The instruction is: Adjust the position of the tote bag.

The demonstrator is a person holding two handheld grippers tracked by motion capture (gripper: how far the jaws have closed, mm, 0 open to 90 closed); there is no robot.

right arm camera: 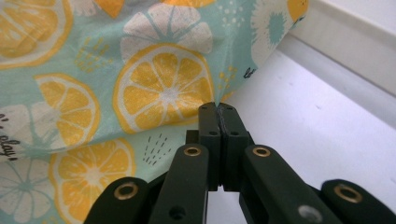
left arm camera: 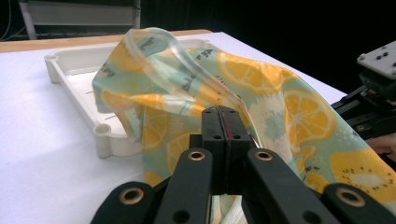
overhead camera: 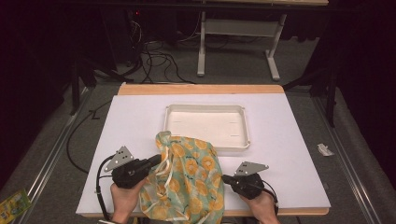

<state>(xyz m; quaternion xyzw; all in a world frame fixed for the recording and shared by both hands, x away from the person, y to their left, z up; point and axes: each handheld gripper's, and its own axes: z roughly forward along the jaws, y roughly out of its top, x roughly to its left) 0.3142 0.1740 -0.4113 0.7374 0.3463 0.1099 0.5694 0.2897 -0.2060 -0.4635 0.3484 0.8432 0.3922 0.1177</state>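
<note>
A lemon-print cloth bag (overhead camera: 191,177) in teal and yellow, with a translucent strap, lies bunched at the front of the white table (overhead camera: 289,140). Its far end drapes over the near rim of a shallow white tray (overhead camera: 205,108). My left gripper (overhead camera: 156,161) is shut on the bag's left side; in the left gripper view its jaws (left arm camera: 224,112) are pressed together where the strap meets the bag (left arm camera: 280,93), with the tray (left arm camera: 60,70) behind. My right gripper (overhead camera: 224,178) is shut on the bag's right edge, and its jaws (right arm camera: 218,108) pinch a fold of the bag (right arm camera: 140,70) beside the tray wall (right arm camera: 350,42).
The table has a wooden strip (overhead camera: 201,88) along its far edge. Beyond it, cables (overhead camera: 159,60) and a grey table frame (overhead camera: 238,42) stand on the floor. A green packet (overhead camera: 11,205) lies on the floor at the lower left, a paper scrap (overhead camera: 324,149) at the right.
</note>
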